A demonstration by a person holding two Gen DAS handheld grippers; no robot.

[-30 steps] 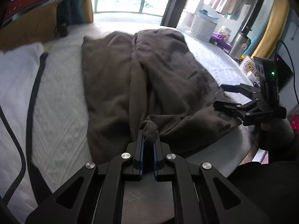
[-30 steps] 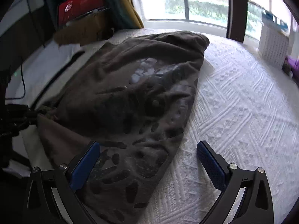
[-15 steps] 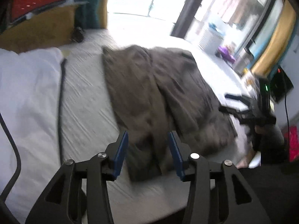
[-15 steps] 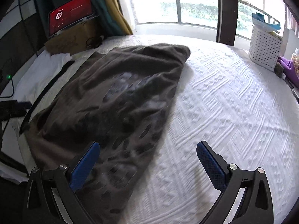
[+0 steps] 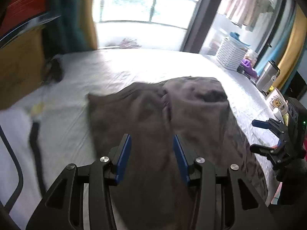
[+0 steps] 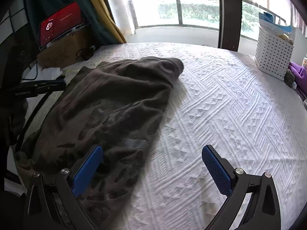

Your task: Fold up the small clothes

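Note:
A dark brown garment [image 5: 157, 118] lies folded lengthwise on the white textured bedspread [image 6: 220, 105]; it also shows in the right wrist view [image 6: 107, 103], with a dark print on its near part. My left gripper [image 5: 152, 153] is open and empty, raised above the garment's near end. My right gripper [image 6: 151, 164] is open wide and empty, over the garment's right edge and the bedspread. The right gripper also shows at the right of the left wrist view [image 5: 276, 138].
A white perforated basket [image 6: 272, 55] and purple cloth [image 6: 297, 72] stand at the bed's far right. A cardboard box with a red laptop screen [image 6: 59, 26] is at the far left. A white pillow and black cable [image 5: 11, 157] lie left. A window is beyond.
My left gripper has let go of the garment's near edge, opened, and lifted up and forward. My right gripper has pulled back and risen, staying open.

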